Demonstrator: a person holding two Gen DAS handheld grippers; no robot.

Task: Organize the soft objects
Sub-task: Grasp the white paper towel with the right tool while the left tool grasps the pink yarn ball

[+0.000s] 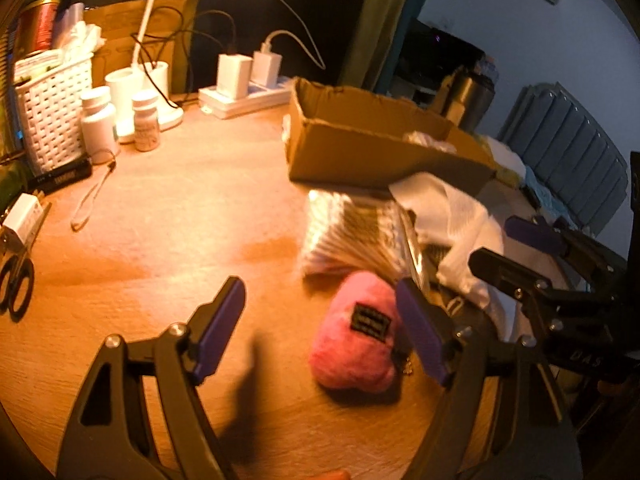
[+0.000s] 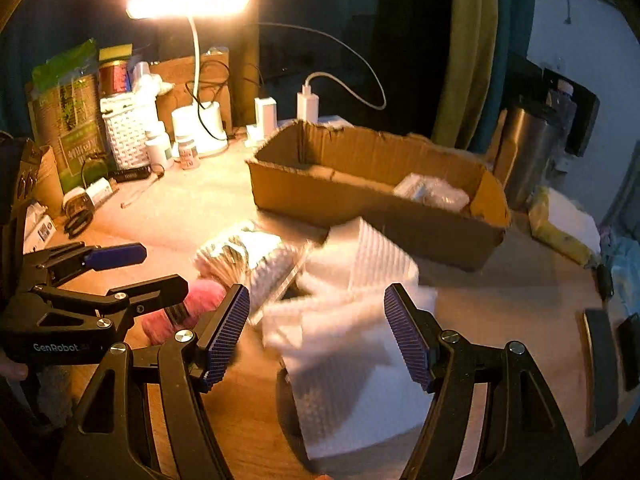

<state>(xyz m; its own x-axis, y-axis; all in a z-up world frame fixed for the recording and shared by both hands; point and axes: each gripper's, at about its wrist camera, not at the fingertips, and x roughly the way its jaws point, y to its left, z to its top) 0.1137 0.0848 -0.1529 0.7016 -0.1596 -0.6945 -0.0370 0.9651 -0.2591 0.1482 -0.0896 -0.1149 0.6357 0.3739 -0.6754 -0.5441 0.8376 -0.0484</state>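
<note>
1. The left gripper (image 1: 320, 328) is standing wide, nothing clamped, the pink plush (image 1: 354, 350) lying on the table (image 1: 160, 240) just inside its right finger.
2. The right gripper (image 2: 318, 336) is gaping wide over the white cloth (image 2: 348, 344), gripping nothing.
3. The box (image 2: 360, 208) is sitting behind.

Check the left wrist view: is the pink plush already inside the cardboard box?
No, the pink plush lies on the table, in front of the cardboard box.

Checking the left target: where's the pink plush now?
Left wrist view: pink plush lies on the table, low centre-right, by the left gripper's right finger, just below the cotton swab pack.
</note>
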